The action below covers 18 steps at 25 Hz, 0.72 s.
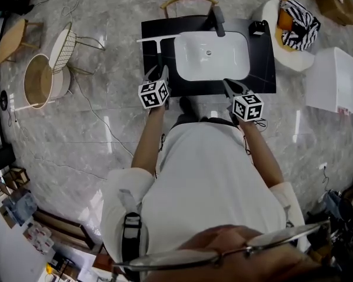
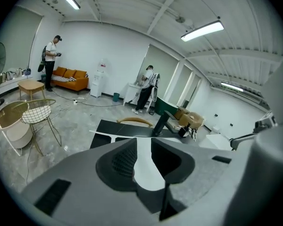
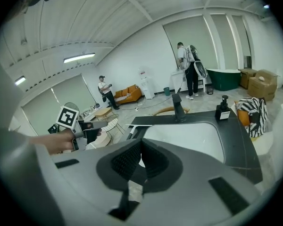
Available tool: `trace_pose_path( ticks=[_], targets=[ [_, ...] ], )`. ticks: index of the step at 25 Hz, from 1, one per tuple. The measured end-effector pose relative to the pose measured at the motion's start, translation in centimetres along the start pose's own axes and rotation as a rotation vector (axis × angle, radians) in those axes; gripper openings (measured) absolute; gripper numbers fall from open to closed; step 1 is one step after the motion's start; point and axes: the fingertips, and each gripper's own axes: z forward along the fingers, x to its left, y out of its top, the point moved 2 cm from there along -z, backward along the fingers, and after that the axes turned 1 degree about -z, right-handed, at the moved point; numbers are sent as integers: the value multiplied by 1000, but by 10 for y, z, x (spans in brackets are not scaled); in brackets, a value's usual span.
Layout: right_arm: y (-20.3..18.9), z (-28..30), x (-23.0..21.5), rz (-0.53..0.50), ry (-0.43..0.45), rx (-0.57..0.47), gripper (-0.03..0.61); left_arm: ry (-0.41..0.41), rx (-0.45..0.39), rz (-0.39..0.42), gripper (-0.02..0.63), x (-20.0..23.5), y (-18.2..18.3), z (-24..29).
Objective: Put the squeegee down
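Note:
The squeegee [image 1: 156, 40] lies flat on the black counter [image 1: 262, 69], left of the white sink basin [image 1: 212, 56]; its white blade runs across and its dark handle points toward me. The left gripper view shows the squeegee [image 2: 111, 135] just past the jaws. My left gripper [image 1: 159, 72] hovers above the counter's front left, near the handle and apart from it; its jaws stand open with nothing between them [image 2: 144, 144]. My right gripper [image 1: 229, 85] is at the counter's front right edge, jaws shut and empty [image 3: 140, 146].
A black faucet [image 1: 217, 21] and a soap dispenser [image 1: 259, 28] stand behind the basin. A round basket with striped cloth [image 1: 294, 22] and a white box [image 1: 336, 78] are at the right. Wire chairs [image 1: 65, 49] stand to the left. People stand far off [image 2: 146, 91].

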Motion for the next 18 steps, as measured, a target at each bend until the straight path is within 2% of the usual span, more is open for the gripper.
trace_pose_path(
  ticks=[7, 14, 18],
  targets=[
    [-16, -49, 9, -4, 23, -44, 3, -34, -81, 18, 8, -52, -9, -65],
    [-49, -101, 16, -16, 27, -89, 3, -45, -120, 31, 5, -94, -37, -129],
    [-54, -121, 23, -34, 30, -123, 3, -69, -179, 91, 5, -119, -34, -170]
  ],
)
